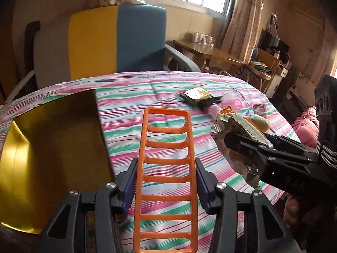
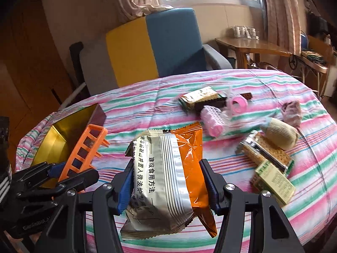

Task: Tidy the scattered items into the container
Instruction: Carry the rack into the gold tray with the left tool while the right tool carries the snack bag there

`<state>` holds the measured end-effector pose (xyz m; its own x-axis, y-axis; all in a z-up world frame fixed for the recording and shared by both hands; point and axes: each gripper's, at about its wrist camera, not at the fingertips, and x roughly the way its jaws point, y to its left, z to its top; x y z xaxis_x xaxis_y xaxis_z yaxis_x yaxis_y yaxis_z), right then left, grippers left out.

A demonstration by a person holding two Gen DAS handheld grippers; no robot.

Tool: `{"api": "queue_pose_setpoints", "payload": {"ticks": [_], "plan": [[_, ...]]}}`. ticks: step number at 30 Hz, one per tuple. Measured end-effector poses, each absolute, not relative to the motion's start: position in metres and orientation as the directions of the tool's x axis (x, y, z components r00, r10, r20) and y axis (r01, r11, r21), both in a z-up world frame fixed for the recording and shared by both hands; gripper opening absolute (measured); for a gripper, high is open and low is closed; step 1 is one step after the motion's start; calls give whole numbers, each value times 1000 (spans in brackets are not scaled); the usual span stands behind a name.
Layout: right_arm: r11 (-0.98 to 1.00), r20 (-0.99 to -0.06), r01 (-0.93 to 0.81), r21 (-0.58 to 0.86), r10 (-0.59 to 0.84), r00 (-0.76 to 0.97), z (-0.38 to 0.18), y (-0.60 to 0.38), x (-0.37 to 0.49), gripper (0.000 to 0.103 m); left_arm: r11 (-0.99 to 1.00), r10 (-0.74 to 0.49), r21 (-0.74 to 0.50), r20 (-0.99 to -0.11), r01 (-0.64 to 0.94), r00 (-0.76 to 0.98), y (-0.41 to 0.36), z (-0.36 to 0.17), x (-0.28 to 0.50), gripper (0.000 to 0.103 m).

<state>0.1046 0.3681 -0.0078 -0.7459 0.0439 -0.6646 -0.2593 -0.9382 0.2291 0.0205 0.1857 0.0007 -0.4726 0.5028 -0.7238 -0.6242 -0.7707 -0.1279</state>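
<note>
Meanwhile, left gripper (image 1: pixel 166 186) fingers pinch an orange rack (image 1: pixel 166 168) beside the gold-lined box (image 1: pixel 52 137) — right gripper (image 2: pixel 168 185) fingers clamp a snack packet (image 2: pixel 166 179) above the striped bench (image 2: pixel 263 80).

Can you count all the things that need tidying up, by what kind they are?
Orange rack, held in the left fingers: 1
Snack packet, held in the right fingers: 1
Cracker packets: 2
Pink plastic things: 2
Soft cloth bundles: 2
Green box: 1
Small dark bar: 1
Total: 10
</note>
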Motion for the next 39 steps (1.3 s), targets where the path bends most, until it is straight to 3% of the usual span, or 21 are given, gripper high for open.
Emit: {"api": "queue_pose_setpoints", "payload": {"ticks": [12, 19, 29, 39], "plan": [[-969, -619, 69, 239, -207, -758, 19, 233, 0, 59, -924, 298, -84, -772, -374, -561, 79, -18, -46, 50], [-972, -693, 89, 217, -218, -687, -10, 191, -41, 59, -972, 181, -56, -797, -228, -576, 21, -30, -81, 50], [-976, -765, 80, 202, -208, -610, -40, 161, -79, 59, -976, 160, -51, -827, -212, -539, 10, -47, -92, 50], [-977, -779, 90, 192, -208, -591, -47, 156, -78, 62, -981, 147, -60, -849, -183, -508, 2, -57, -98, 50]]}}
